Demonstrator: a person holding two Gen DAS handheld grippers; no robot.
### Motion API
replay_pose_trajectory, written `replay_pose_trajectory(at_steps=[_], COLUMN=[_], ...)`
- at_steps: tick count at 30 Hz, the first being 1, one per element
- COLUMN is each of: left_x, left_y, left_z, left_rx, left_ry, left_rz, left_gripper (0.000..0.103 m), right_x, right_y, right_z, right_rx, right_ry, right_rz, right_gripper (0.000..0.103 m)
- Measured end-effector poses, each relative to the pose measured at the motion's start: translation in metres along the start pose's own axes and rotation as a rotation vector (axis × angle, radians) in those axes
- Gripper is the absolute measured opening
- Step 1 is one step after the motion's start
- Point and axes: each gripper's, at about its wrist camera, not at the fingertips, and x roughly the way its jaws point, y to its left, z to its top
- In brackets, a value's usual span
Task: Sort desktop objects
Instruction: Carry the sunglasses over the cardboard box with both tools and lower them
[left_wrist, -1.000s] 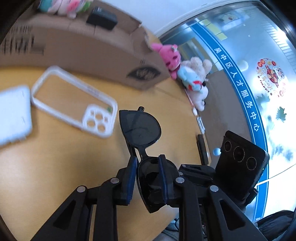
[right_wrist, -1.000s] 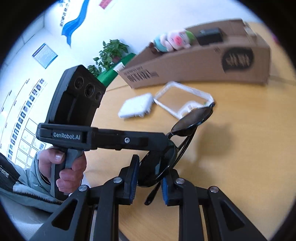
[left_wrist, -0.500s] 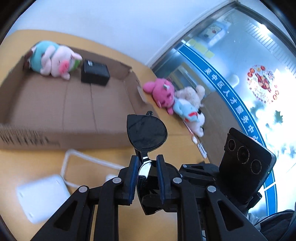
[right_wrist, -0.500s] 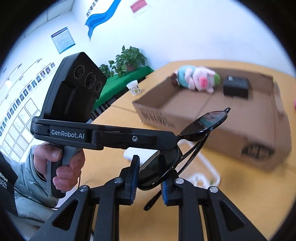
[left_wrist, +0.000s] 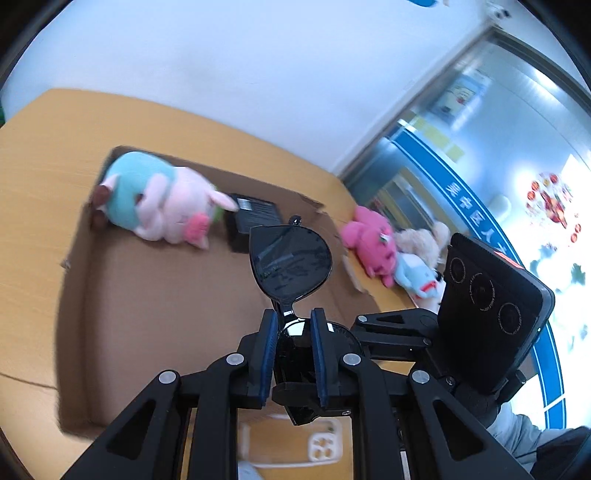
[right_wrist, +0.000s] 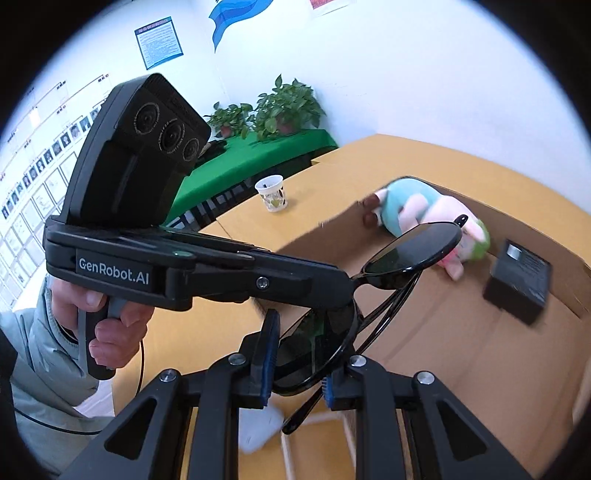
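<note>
office: notice boards (right_wrist: 159, 42), photo wall (right_wrist: 22, 192), potted plants (right_wrist: 286, 107)

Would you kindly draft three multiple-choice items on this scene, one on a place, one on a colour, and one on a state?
1. Where does the black box lie?
A. inside the cardboard box
B. on the green table
C. under the paper cup

2. What colour are the pads on the gripper fingers?
A. red
B. blue
C. yellow

3. How are the sunglasses held?
A. lying loose on the table
C. by the left gripper alone
B. by both grippers at once

Key: 1 A, it rests on the cardboard box floor near the plush pig. 2 B, blue pads line the fingers. 3 B, the left gripper and the right gripper each clamp them.
</note>
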Motion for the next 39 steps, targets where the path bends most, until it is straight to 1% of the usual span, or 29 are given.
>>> replay_pose_trajectory(at_steps=[4,8,10,11,12,13,15,17,18,19,21,23,24,26,28,30,32,34,36,38,39], left_x=[0.012,0.023,0.030,0.034,0.039,0.041,0.047,0.055,0.058,0.062,0.066,0.067,0.068,0.069,0.071,0.072,0.072,0.070,0.068,0.069,0.069], left_y=[0.039,0.073,0.080,0.081,0.082,0.082,0.086,0.090,0.093,0.097,0.100,0.098,0.100,0.101,0.100,0.099,0.098,0.099,0.099,0.096,0.096], left_z=[0.015,0.022,0.022,0.020,0.019,0.019,0.017,0.013,0.010,0.008,0.004,0.004,0.004,0.003,0.003,0.002,0.002,0.003,0.003,0.004,0.004], left_rx=[-0.054,-0.104,-0.100,-0.092,-0.079,-0.070,-0.081,-0.076,-0.084,-0.095,-0.092,-0.092,-0.100,-0.103,-0.098,-0.102,-0.103,-0.119,-0.128,-0.117,-0.115], left_ry=[0.025,0.060,0.092,0.107,0.124,0.122,0.145,0.169,0.179,0.192,0.205,0.207,0.211,0.219,0.225,0.232,0.232,0.225,0.219,0.220,0.218], left_rz=[0.045,0.090,0.118,0.118,0.143,0.160,0.192,0.231,0.237,0.248,0.275,0.275,0.278,0.291,0.305,0.304,0.313,0.306,0.309,0.317,0.319], left_gripper=[0.015,0.014,0.012,0.009,0.009,0.009,0.009,0.009,0.009,0.009,0.009,0.009,0.009,0.009,0.009,0.010,0.013,0.015,0.024,0.026,0.027], right_x=[0.042,0.082,0.103,0.111,0.124,0.130,0.136,0.142,0.146,0.151,0.158,0.165,0.167,0.166,0.161,0.151,0.139,0.124,0.112,0.108,0.110], right_y=[-0.025,-0.042,-0.049,-0.053,-0.058,-0.063,-0.073,-0.080,-0.084,-0.086,-0.088,-0.090,-0.092,-0.095,-0.096,-0.095,-0.094,-0.092,-0.091,-0.092,-0.094], right_z=[0.018,0.030,0.033,0.033,0.031,0.031,0.030,0.028,0.025,0.021,0.016,0.012,0.010,0.009,0.008,0.008,0.009,0.012,0.014,0.012,0.010], right_rx=[0.026,0.045,0.061,0.074,0.103,0.137,0.187,0.234,0.262,0.279,0.310,0.333,0.346,0.366,0.367,0.361,0.352,0.343,0.324,0.319,0.312], right_ry=[0.053,0.123,0.167,0.184,0.218,0.244,0.273,0.308,0.332,0.360,0.406,0.446,0.463,0.468,0.467,0.463,0.444,0.404,0.378,0.373,0.392], right_rz=[0.070,0.113,0.137,0.147,0.169,0.191,0.216,0.223,0.226,0.221,0.207,0.199,0.188,0.171,0.145,0.117,0.100,0.089,0.057,0.045,0.025], right_gripper=[0.019,0.019,0.019,0.019,0.019,0.019,0.019,0.019,0.020,0.022,0.023,0.023,0.030,0.035,0.049,0.058,0.061,0.064,0.067,0.070,0.070])
